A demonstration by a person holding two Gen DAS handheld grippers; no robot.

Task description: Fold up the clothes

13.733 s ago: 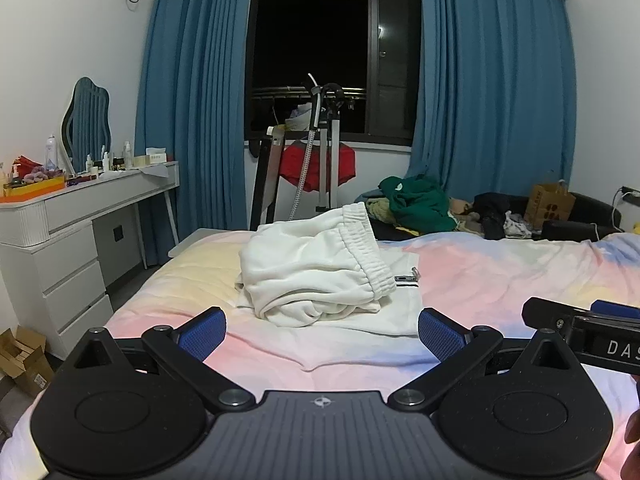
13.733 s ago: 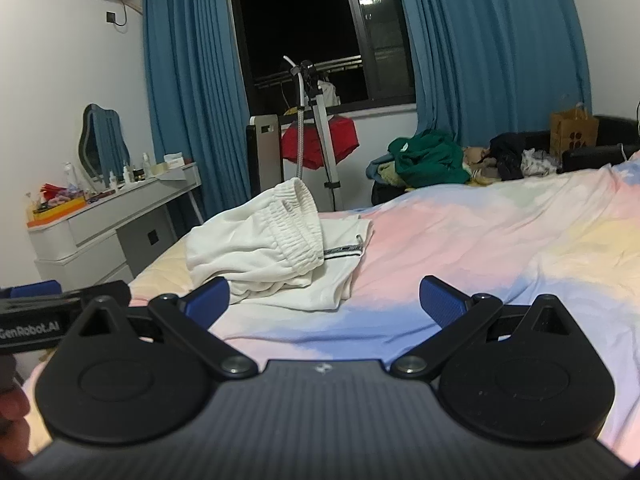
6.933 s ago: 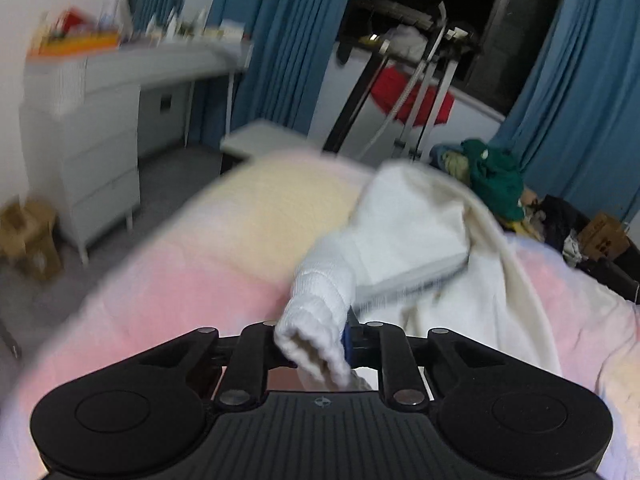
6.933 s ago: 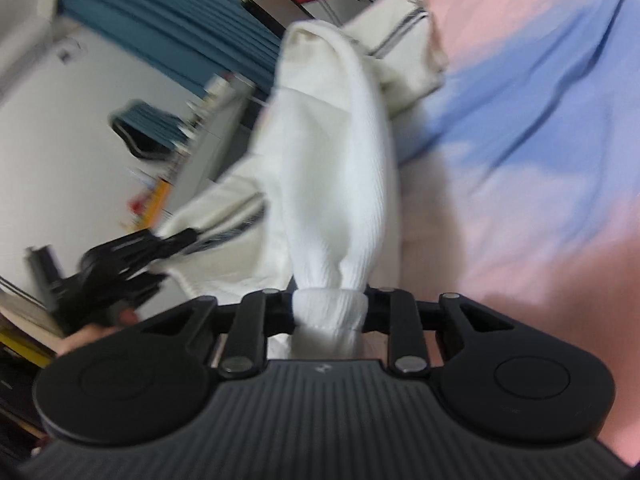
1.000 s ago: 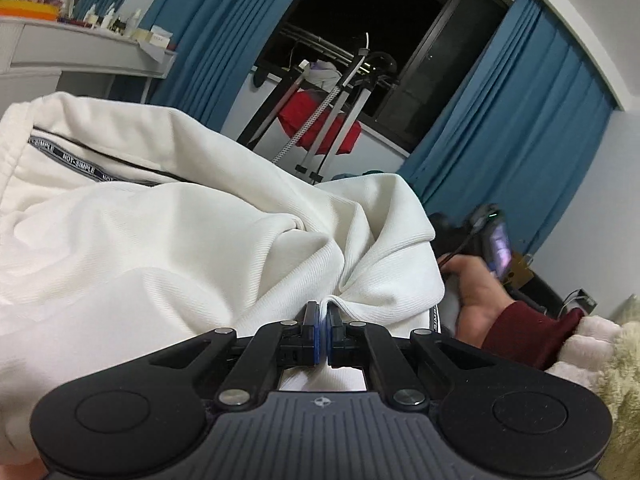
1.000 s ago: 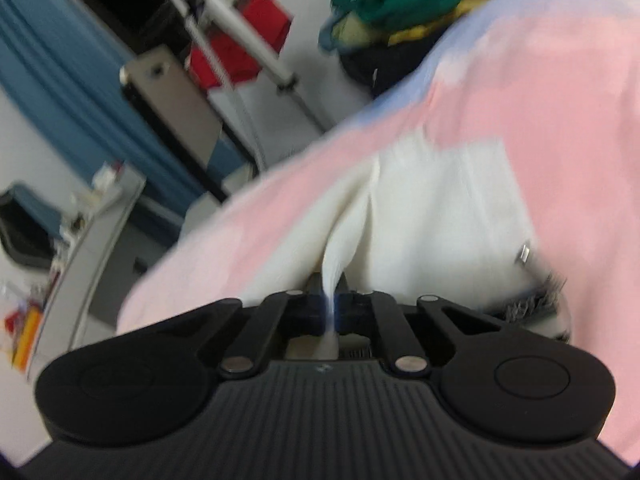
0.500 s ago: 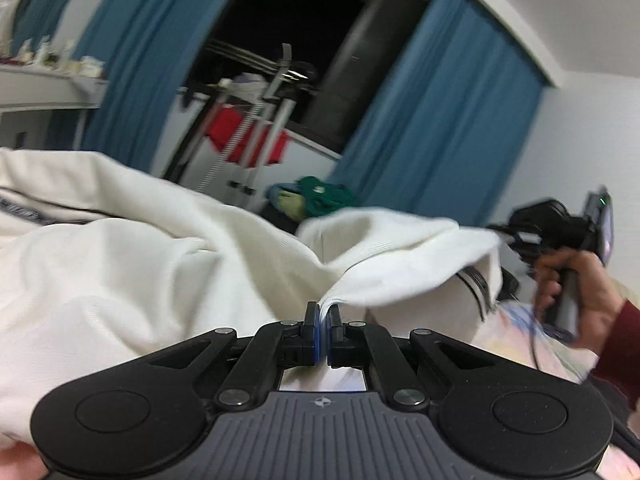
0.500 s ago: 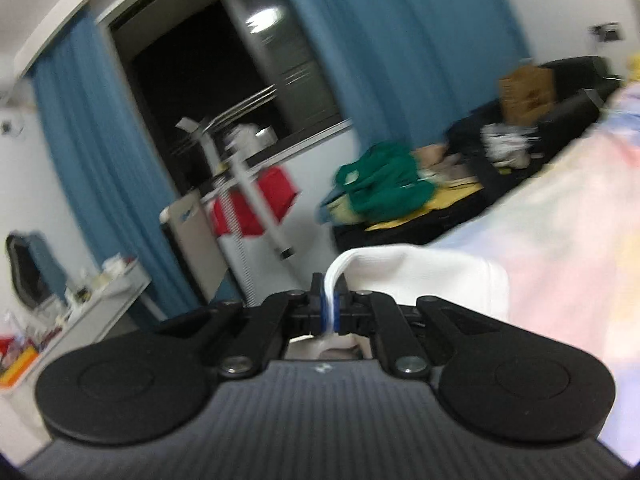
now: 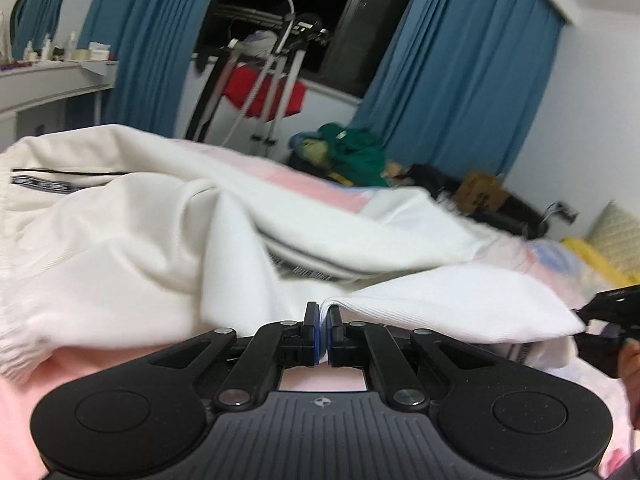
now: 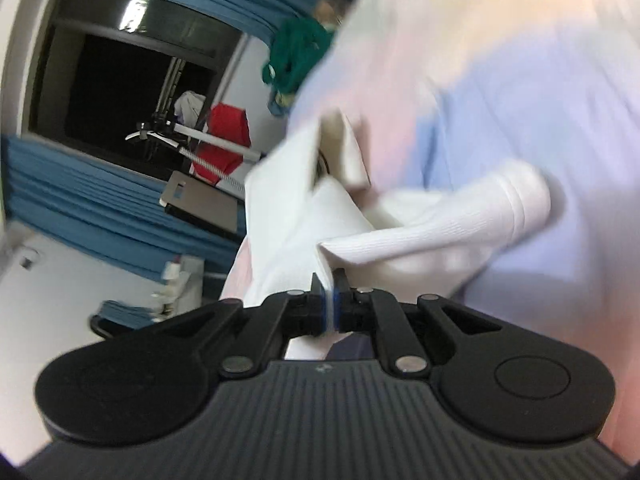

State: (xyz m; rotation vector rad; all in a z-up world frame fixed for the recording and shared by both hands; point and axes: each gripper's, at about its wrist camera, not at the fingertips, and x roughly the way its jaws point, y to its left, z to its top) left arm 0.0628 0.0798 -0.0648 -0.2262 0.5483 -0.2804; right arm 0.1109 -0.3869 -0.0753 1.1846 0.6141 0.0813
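A white sweatshirt-like garment lies spread over the pastel bed sheet. My left gripper is shut on a ribbed white hem of it, which stretches right to a corner next to the other gripper. In the right wrist view my right gripper is shut on a ribbed white edge of the same garment, with a ribbed cuff lying on the sheet to the right.
A white dresser stands at the left. A clothes rack with a red item stands before the dark window. A pile of green clothes and a cardboard box lie beyond the bed. A yellow pillow is at the right.
Both grippers have lowered with the garment toward the bed. The right wrist view has rolled and now looks down on the sheet; the held hem is stretched out between the grippers.
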